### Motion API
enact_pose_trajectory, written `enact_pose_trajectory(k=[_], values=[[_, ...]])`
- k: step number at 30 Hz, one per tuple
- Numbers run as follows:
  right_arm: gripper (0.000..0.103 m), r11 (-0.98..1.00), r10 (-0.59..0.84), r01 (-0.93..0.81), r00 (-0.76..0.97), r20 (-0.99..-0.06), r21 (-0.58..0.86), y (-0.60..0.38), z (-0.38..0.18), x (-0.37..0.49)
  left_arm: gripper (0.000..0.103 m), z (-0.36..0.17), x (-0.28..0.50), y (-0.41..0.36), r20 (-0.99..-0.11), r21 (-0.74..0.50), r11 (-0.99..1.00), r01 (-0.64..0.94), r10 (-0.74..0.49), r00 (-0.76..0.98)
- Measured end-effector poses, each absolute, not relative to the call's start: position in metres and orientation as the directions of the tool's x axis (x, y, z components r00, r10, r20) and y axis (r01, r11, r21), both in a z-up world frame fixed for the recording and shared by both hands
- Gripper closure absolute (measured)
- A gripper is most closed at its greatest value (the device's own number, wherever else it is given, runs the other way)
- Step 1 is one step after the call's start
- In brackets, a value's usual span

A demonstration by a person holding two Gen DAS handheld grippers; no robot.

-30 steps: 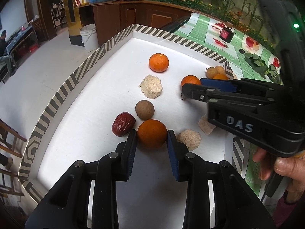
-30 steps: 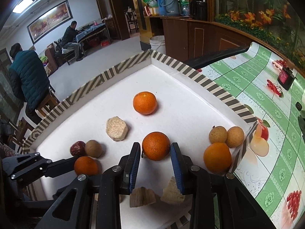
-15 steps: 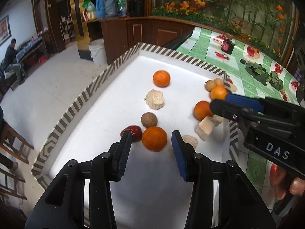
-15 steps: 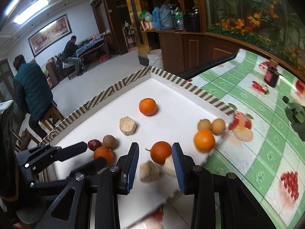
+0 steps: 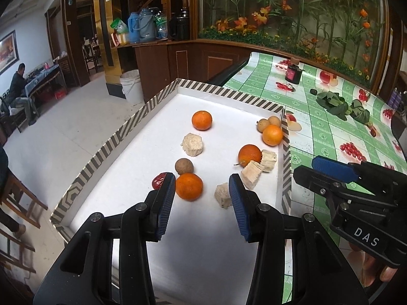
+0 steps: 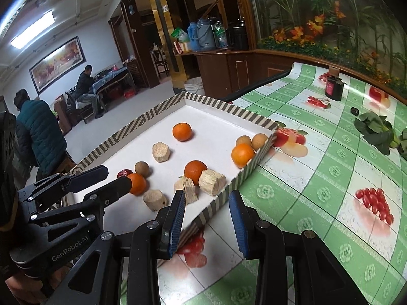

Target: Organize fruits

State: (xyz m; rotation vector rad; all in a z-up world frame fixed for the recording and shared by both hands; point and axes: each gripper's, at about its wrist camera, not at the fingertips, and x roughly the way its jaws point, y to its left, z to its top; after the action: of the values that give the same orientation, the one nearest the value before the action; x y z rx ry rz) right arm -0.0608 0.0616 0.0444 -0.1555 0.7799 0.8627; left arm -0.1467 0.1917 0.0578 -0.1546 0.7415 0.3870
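On the white tray (image 5: 106,150) the oranges (image 5: 189,186) lie loose, since both the left tongs (image 5: 202,200) and right tongs (image 6: 206,214) have drawn back, spread and empty, suggesting that placement is finished.

Both tools are matte black. The left hand-held gripper (image 5: 202,203) has ribbed blue pads (image 5: 165,204) and silver screws along its fingers. The right hand-held gripper (image 6: 207,225) matches; its side reads "DAS" in white, with bare fingertips (image 5: 388,277) beneath it. The left one's side reads "GenRobot.AI".
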Motion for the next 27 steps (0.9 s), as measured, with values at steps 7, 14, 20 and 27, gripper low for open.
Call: enact_pose_trajectory(k=[7, 14, 20, 27], values=[[0.069, 0.661, 0.626, -0.728, 0.4, -0.67, 0.182, 0.052, 0.042, -0.07, 0.059, 0.06, -0.152, 0.185, -0.677, -0.01, 0.917, -0.398, 0.287, 0.677], [0.068, 0.658, 0.624, -0.732, 0.4, -0.671, 0.177, 0.049, 0.042, -0.074, 0.059, 0.063, -0.156, 0.182, -0.673, -0.011, 0.919, -0.394, 0.284, 0.683], [0.069, 0.657, 0.624, -0.733, 0.399, -0.672, 0.175, 0.047, 0.042, -0.077, 0.059, 0.064, -0.156, 0.18, -0.672, -0.007, 0.921, -0.39, 0.284, 0.684], [0.069, 0.655, 0.619, -0.736, 0.392, -0.681, 0.172, 0.048, 0.039, -0.077, 0.059, 0.065, -0.156, 0.177, -0.669, 0.001, 0.922, -0.387, 0.288, 0.685]])
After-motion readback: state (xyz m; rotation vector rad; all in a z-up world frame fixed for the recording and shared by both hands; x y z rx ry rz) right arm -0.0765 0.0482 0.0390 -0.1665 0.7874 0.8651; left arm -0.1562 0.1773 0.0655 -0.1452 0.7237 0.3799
